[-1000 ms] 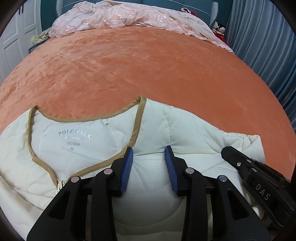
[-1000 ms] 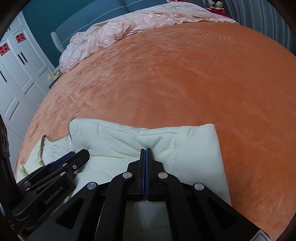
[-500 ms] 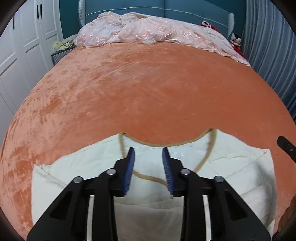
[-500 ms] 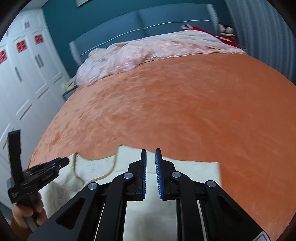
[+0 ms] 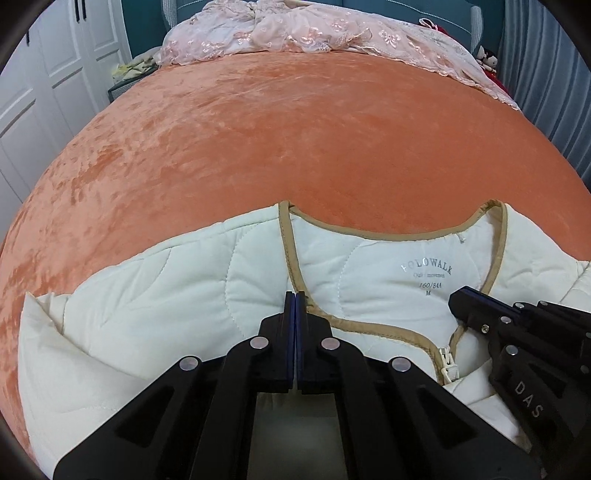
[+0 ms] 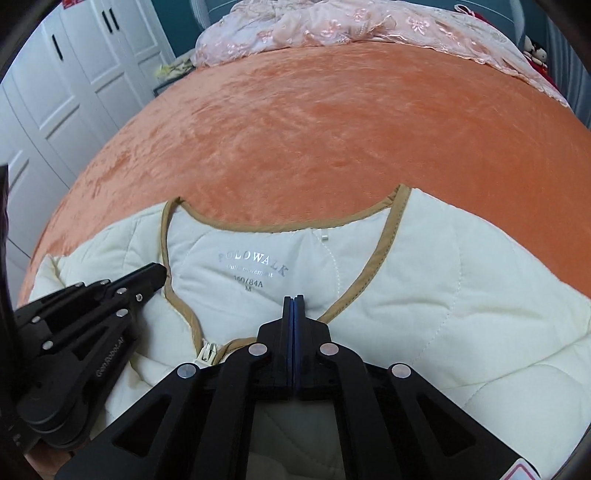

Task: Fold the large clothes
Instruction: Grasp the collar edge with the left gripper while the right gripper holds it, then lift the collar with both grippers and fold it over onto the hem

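Observation:
A cream quilted jacket (image 5: 147,314) with tan collar trim lies flat at the near edge of the orange bed, front open at the neck, its printed size label (image 5: 428,269) showing. My left gripper (image 5: 295,295) is shut, its tips over the collar's left trim; no cloth shows between the pads. My right gripper (image 6: 294,299) is also shut, tips over the lining just inside the right trim of the jacket (image 6: 461,295). Each gripper shows in the other's view: the right gripper (image 5: 456,301) near the zipper pull (image 5: 448,363), the left gripper (image 6: 159,271) beside the collar's left edge.
The orange velvet bedspread (image 5: 295,147) stretches away beyond the jacket. A pink lace cover (image 5: 295,33) is heaped at the head of the bed. White wardrobe doors (image 5: 44,74) stand on the left, grey-blue curtains (image 5: 546,74) on the right.
Both grippers have come in to the collar. The left jaws have closed from open. The right gripper left the folded sleeve, parted briefly and shut again.

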Demonstrator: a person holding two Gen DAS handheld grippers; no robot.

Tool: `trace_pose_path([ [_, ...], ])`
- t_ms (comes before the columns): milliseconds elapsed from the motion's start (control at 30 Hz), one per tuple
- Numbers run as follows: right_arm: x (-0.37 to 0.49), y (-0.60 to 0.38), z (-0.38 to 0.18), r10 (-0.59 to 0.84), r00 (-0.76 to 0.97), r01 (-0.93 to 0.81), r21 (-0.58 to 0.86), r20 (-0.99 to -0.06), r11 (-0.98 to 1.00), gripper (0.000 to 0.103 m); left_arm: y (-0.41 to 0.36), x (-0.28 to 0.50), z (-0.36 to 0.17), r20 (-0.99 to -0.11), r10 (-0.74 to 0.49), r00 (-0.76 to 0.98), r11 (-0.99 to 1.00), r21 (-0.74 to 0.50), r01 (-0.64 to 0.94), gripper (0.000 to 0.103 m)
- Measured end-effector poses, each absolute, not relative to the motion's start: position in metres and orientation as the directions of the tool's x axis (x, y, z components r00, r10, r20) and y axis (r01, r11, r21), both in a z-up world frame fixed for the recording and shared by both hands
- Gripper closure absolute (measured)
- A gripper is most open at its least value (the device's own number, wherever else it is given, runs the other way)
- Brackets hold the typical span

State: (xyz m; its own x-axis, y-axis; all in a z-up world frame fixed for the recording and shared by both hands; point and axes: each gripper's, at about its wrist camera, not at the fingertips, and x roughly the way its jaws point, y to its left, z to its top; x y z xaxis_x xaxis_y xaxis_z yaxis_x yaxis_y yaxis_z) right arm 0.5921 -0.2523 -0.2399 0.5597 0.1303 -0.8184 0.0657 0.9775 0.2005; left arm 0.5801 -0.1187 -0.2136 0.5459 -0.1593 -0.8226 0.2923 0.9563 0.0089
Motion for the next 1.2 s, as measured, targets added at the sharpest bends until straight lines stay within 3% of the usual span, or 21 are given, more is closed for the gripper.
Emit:
trace_pose_path([
  [233, 0.593, -0.249, -0.246, 0.092, 0.607, 0.089, 0.183, -0.789, 0.979, 0.103, -0.110, 0.584, -0.219, -0.791, -0.206, 0.576, 0.960, -0.051, 0.274, 0.103],
  [900, 0.591, -0.256, -0.249, 0.126, 0.644, 0.097, 0.244, -0.755, 0.965, 0.103, -0.118, 0.584, -0.221, -0.766, -0.163, 0.622, 0.965, 0.006, 0.261, 0.103],
  [1033, 0.535, -0.288, -0.216, -0.093, 0.757, 0.324, 0.247, -0.647, 0.913, 0.103, -0.098, 0.564, -0.198, -0.754, -0.105, 0.648, 0.986, 0.006, 0.167, 0.101],
  [1133, 0.475, -0.330, -0.210, -0.104, 0.757, 0.433, 0.376, -0.645, 0.819, 0.101, -0.047, 0.531, -0.172, -0.732, -0.152, 0.664, 0.988, -0.139, 0.073, 0.091],
  [1200, 0.428, -0.341, -0.202, -0.109, 0.747, 0.421, 0.339, -0.655, 0.841, 0.100, -0.013, 0.499, -0.160, -0.737, -0.175, 0.653, 0.983, -0.167, 0.075, 0.087],
])
